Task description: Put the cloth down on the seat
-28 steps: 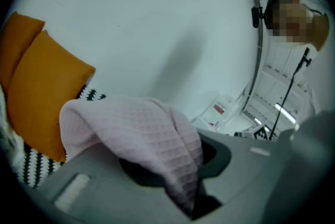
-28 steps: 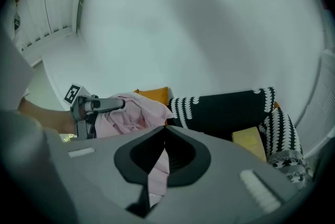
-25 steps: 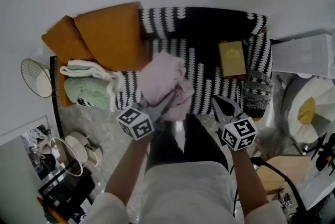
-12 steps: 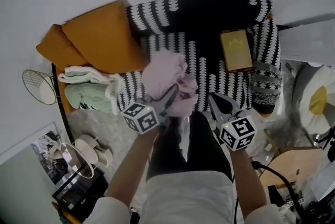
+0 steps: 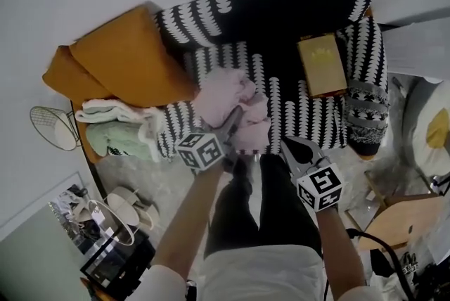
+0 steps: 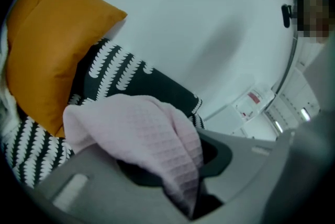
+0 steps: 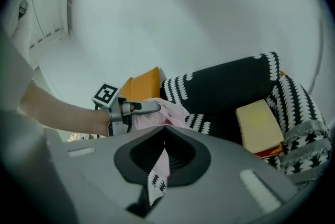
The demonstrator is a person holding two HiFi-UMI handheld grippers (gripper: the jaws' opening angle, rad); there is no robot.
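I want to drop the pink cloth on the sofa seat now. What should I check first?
1. Pink cloth pinched in the left tool: ok.
2. Cloth is over the patterned seat: ok.
3. Cloth already resting on the seat: cannot tell, since its height can't be read in these views.
4. Right tool shut, empty and apart from the cloth: ok.
5. Yellow book lies off to the side, clear of the cloth: ok.

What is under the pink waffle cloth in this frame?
Under the pink waffle-weave cloth lies the black-and-white patterned sofa seat, visible beside and behind it. The patch directly beneath is covered, so contact is unclear; the left gripper holds the cloth.
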